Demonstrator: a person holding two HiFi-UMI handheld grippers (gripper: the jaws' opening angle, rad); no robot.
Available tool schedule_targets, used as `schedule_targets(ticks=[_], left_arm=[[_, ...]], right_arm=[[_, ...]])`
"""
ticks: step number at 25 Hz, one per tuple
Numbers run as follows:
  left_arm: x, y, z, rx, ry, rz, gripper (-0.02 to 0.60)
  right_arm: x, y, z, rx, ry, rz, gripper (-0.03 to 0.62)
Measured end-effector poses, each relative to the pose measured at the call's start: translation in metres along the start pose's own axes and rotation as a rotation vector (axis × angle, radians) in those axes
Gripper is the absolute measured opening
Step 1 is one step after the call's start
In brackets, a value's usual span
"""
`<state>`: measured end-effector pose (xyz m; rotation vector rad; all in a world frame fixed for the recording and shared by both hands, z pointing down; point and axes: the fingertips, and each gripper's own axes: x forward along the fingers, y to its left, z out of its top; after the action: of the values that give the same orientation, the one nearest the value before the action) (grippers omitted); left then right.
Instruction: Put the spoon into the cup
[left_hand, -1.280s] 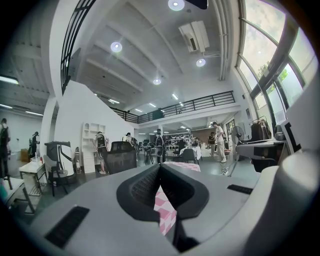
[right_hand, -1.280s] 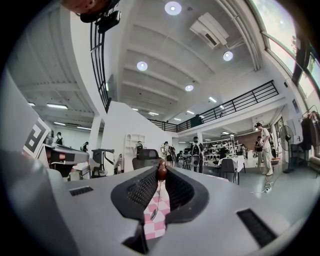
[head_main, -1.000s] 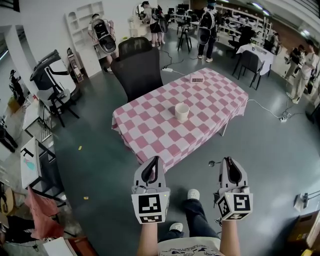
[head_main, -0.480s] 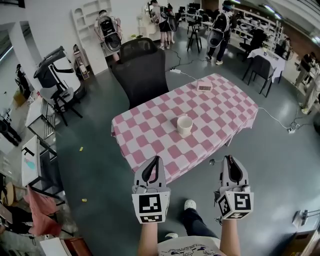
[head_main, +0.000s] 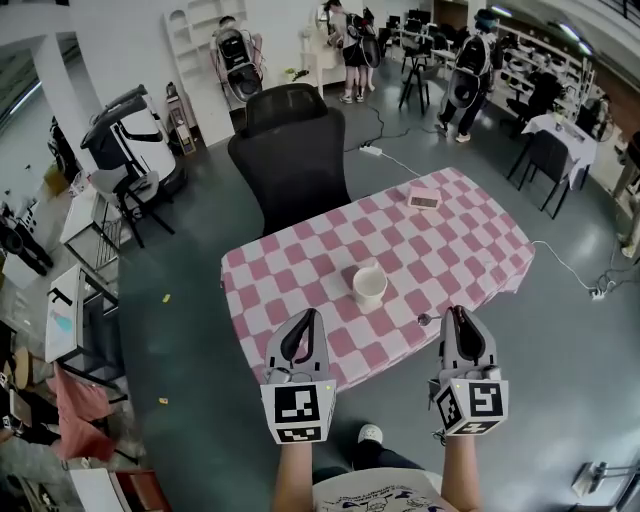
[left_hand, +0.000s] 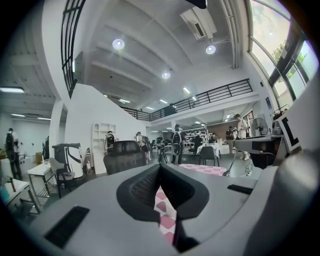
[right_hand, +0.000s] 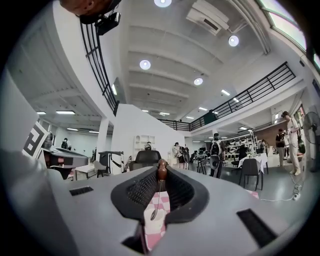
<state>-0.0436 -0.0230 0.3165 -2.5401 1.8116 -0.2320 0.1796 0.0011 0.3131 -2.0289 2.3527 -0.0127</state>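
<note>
Approach noted: the worktop (head_main: 300, 270) has drawn nearer over the last second, so the cup (head_main: 369, 286) now stands near, at 11 o'clock from the right claw (head_main: 458, 315), which pinches the spoon (head_main: 428, 321) by its handle; left claw (head_main: 308, 318) pressed together, empty; insertion looks close.

Round ceiling lamps (left_hand: 118, 44) are lighting the scene evenly and brightly, while daylight is glaring through windows (left_hand: 280, 45) in the left gripper view. Fisheye distortion is bending lines at every edge, black corners are ringing both gripper views, and the spoon (right_hand: 153, 214) near the lens is looking soft.
</note>
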Motion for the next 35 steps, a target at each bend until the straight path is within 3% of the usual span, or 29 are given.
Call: schedule_targets(ticks=[7,16,35], left_arm=[[0.052,-0.003,-0.004,-0.012,0.018,0.046,0.014],[0.091,0.007,-0.022,-0.017,0.072,0.077,0.014],[0.221,0.056,-0.06,-0.037,0.152,0.0,0.014]], right_arm=[[0.058,-0.028,-0.008,0.009,0.007,0.051,0.052],[0.107,-0.03,-0.031,0.048,0.042,0.099,0.054],[0.231,-0.019,-0.08,0.033,0.135,0.118,0.053]])
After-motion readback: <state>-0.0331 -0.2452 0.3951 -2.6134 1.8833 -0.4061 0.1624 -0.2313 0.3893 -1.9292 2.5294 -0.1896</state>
